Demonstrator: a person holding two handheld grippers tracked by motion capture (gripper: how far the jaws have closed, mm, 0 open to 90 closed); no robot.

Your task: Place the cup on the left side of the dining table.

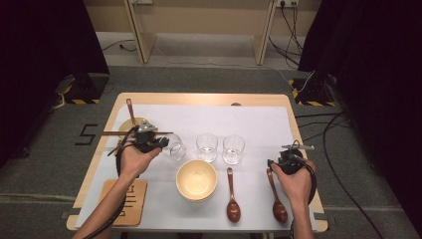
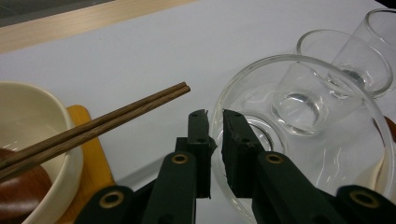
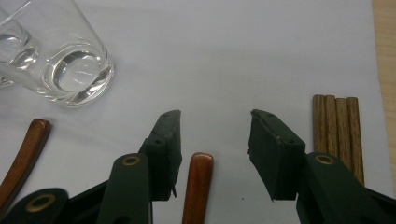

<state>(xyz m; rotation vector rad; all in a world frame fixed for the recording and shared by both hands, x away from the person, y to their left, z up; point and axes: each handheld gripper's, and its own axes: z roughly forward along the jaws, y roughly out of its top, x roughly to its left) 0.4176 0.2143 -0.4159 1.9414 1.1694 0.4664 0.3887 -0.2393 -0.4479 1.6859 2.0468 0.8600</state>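
Left tool (image 2: 215, 128) is clamped on the rim of a tilted glass (image 2: 299, 140), centre-right of the left gripper view. Right tool (image 3: 212, 135) stands open over a wooden spoon handle (image 3: 197, 186), lower centre of the right gripper view, not touching.

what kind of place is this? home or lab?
Likely a lab recording setup, not a home: black curtains flank the table, hazard-taped stands sit on the floor, and cables trail beside it.
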